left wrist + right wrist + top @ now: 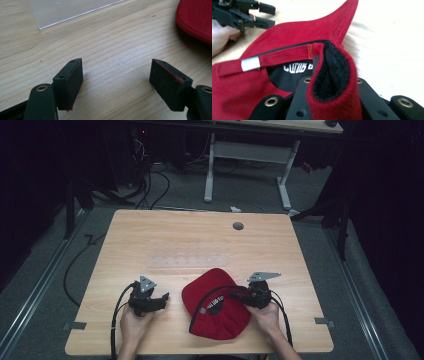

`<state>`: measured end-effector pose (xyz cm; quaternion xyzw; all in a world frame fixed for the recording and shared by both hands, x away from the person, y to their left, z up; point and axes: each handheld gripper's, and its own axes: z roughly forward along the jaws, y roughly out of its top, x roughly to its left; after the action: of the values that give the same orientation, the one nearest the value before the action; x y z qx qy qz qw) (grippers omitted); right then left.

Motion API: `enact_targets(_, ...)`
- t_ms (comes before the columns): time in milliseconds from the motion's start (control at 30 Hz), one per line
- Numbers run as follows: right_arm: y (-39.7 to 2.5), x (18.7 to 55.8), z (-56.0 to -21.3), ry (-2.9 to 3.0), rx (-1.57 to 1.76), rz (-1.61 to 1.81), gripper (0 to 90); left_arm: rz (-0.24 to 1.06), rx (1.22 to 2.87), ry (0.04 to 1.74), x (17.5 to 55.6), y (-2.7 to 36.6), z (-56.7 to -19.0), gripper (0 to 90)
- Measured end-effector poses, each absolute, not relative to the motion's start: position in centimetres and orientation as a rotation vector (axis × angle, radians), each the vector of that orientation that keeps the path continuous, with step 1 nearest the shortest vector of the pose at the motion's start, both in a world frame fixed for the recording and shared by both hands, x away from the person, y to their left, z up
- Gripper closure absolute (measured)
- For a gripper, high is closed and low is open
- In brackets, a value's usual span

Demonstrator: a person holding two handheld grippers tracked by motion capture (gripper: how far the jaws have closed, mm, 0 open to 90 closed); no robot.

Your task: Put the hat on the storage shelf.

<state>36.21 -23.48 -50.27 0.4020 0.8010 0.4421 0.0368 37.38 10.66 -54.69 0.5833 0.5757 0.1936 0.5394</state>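
1. High view: my red cap [220, 307] lies near the front edge of the wooden table [200, 245], and I use it as my landmark.
2. My right gripper [235, 295] sits at the cap's right side, its jaws pointing left onto the cap's back edge.
3. In the right gripper view my jaws are clamped on a folded piece of the cap's back rim [332, 82], red outside and black inside, which stands up between them.
4. Just left of that fold the cap's red strap [279, 58] runs across the back opening, with a silver metal end [250, 63] and a small orange tag [310, 52].
5. White lettering [298, 67] shows on the black lining below the strap; I cannot read it whole.
6. My left gripper [162, 297] rests on the table just left of the cap, apart from it, held in my left hand [134, 324].
7. In the left gripper view my jaws stand wide apart over bare wood with nothing between them; the cap's red edge [197, 20] lies beyond them at the upper right.
8. A clear plastic sheet [187, 261] lies flat on the table just behind the cap.
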Motion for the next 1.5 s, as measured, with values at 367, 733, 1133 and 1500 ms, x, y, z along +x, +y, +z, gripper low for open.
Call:
enact_targets(367,-25.3,35.9,-48.7,2.364,1.334,1.423,83.3,0.468,1.382,1.383,37.5,10.6,-54.7,21.9)
enact_targets(733,-25.8,36.1,-47.9,2.329,1.383,1.438,83.4,0.488,1.405,1.373,37.0,10.9,-54.4,23.6)
enact_targets(1133,-25.9,36.4,-46.7,2.290,1.408,1.460,83.4,0.414,1.402,1.253,35.0,9.3,-52.6,20.7)
enact_targets(1500,-25.7,37.0,-45.3,2.269,1.405,1.474,83.3,0.363,1.484,1.145,34.0,6.3,-51.5,17.8)
